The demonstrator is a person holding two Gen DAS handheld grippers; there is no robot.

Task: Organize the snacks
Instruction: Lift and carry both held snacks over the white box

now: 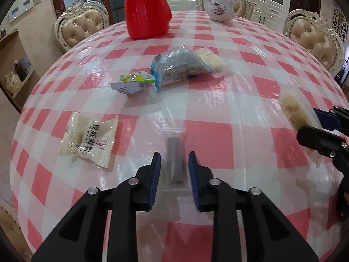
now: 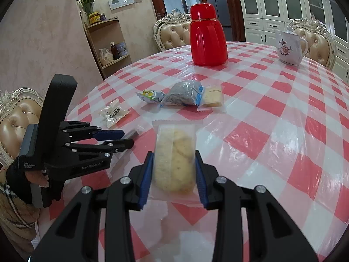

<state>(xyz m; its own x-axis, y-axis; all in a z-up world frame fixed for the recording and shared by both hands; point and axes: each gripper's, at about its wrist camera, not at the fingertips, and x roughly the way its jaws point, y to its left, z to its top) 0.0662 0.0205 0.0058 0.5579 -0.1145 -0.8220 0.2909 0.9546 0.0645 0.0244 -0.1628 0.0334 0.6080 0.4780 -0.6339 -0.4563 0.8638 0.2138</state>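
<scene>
1. Left hand-held gripper (image 1: 174, 163): clenched on a small clear packet with a dark stick inside (image 1: 174, 159), blue pads at its two sides, low over the surface (image 1: 240, 131).
2. Right hand-held gripper (image 2: 173, 159): grasping a clear-wrapped pale cake (image 2: 174, 161) between its pads, above the near part of the checked cloth.
3. White printed snack packet (image 1: 88, 142): lay flat, left of the left hand-held gripper, apart from it.
4. Middle of surface, one row: yellow-green sachet (image 1: 135, 81), grey-and-blue bag (image 1: 181, 65), clear cracker packet (image 1: 210, 60), each touching the next.
5. Far side: red flask (image 1: 147, 11), upright; flowered white teapot (image 1: 220, 8), right of it, well apart.
6. Beyond: padded chairs (image 1: 80, 25).
</scene>
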